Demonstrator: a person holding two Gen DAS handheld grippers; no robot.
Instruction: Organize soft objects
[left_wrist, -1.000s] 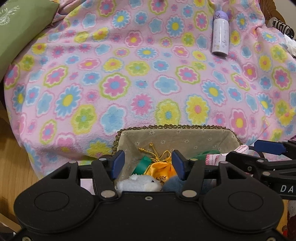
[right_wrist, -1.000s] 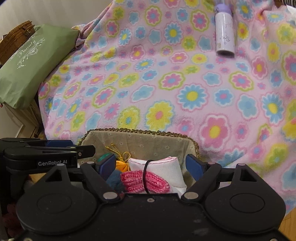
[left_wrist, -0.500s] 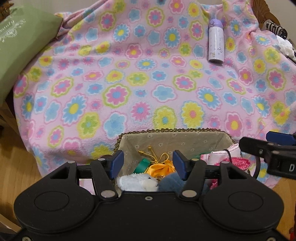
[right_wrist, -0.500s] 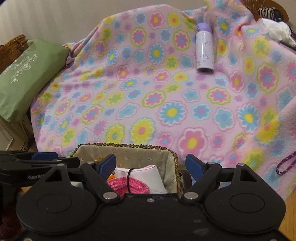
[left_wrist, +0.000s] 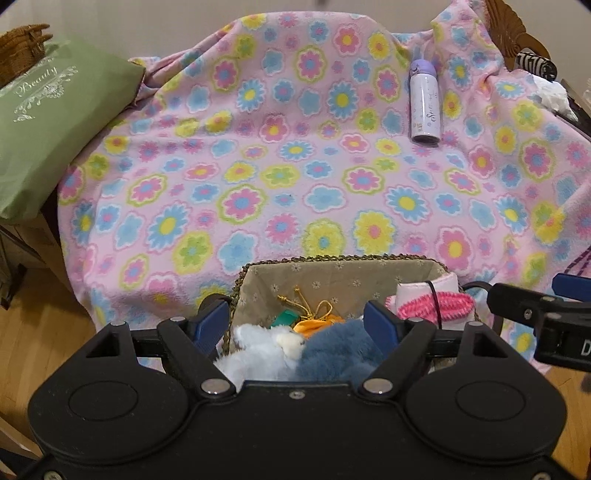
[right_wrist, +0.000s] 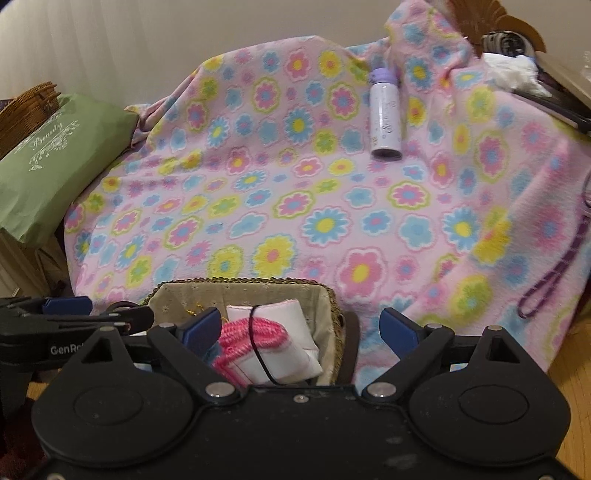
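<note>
Fabric-lined woven basket (left_wrist: 343, 275) at six o'clock below the pink flowered fleece blanket (left_wrist: 295, 177) holds grey-blue plush toys (left_wrist: 332, 350), an orange satin pouch (left_wrist: 314, 325) and a pink-and-white knitted bundle (right_wrist: 266, 339); left gripper (left_wrist: 295, 325) and right gripper (right_wrist: 301, 328) jaws opening, gripping nothing; lilac bottle (left_wrist: 424, 103) at one o'clock.

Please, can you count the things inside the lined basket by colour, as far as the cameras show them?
White or pale: 2, plush toy, folded cloth
Blue: 1, plush
Orange: 1, pouch
Green: 1, small item
Pink: 1, knitted piece
Total: 6 visible in the basket; more may be hidden.
</note>
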